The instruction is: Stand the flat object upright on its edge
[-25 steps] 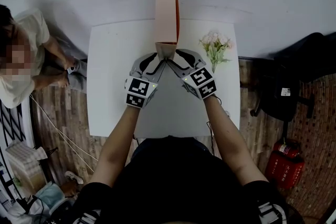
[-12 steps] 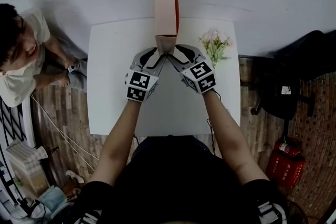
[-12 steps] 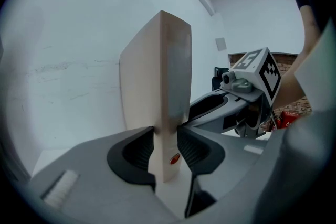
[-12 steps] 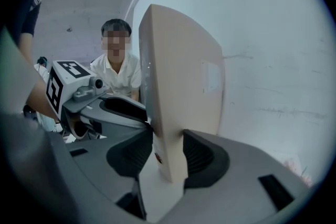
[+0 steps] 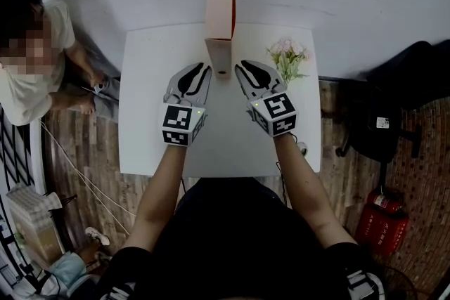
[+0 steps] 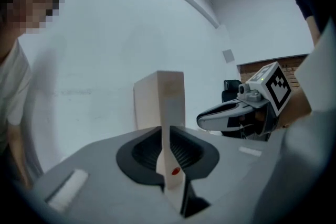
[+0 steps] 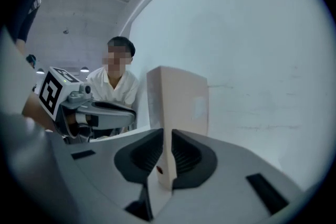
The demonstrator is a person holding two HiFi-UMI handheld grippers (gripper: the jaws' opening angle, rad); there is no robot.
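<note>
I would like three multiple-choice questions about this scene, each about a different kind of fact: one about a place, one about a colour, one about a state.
1. In the head view, where on the table are the flowers?
A. right of the folder
B. left of the folder
C. at the near edge

2. What colour is the folder's broad side?
A. dark blue
B. pale peach
C. green

3. How is the folder placed?
A. lying flat
B. leaning on the flowers
C. standing upright on its edge

Answers:
1 A: the flowers show at the folder's right, near the far right corner.
2 B: the tall side is pale peach.
3 C: it rises from the table on its narrow edge, apart from the flowers.
</note>
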